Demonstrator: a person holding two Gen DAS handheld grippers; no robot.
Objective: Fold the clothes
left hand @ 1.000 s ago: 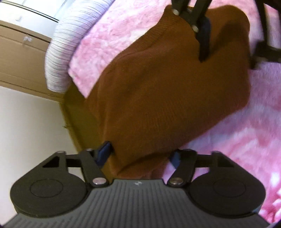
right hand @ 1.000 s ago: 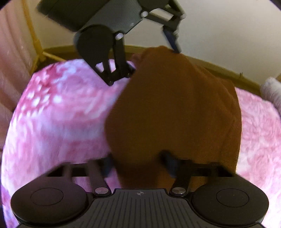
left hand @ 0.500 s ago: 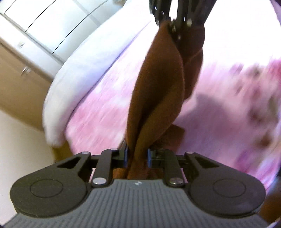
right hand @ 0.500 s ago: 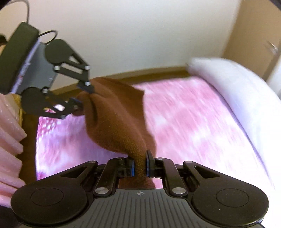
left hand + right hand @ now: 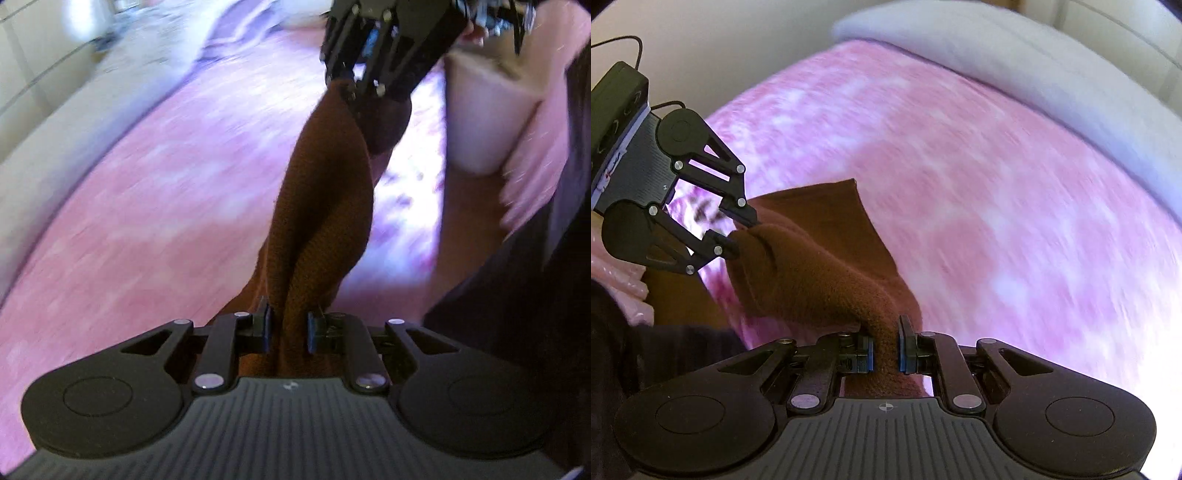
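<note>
The left gripper (image 5: 287,330) has its two black fingers with blue pads closed nearly together on a bunched edge of the rust-brown knitted garment (image 5: 325,206), the cloth squeezed in the narrow gap between them. The right gripper (image 5: 885,349) is pinched in the same way on another part of the same edge, its pads pressing a thick fold of the knit. The garment stretches between the two tools as a sagging, twisted band held up over the fluffy pink and white bed blanket (image 5: 979,192); in the right wrist view a flat flap of it hangs down toward the blanket, though whether it touches cannot be told.

In the left wrist view the right gripper appears at the top, its fingertips buried in the cloth, and its upper part is cut off by the frame edge. In the right wrist view the left gripper sits at the left, its tips clamped on the fabric. The blanket is smeared by motion blur in both views. A pale grey-white pillow or duvet (image 5: 1015,62) lies along the far side of the blanket. A dark sleeve (image 5: 535,280) fills the right edge of the left view.
</note>
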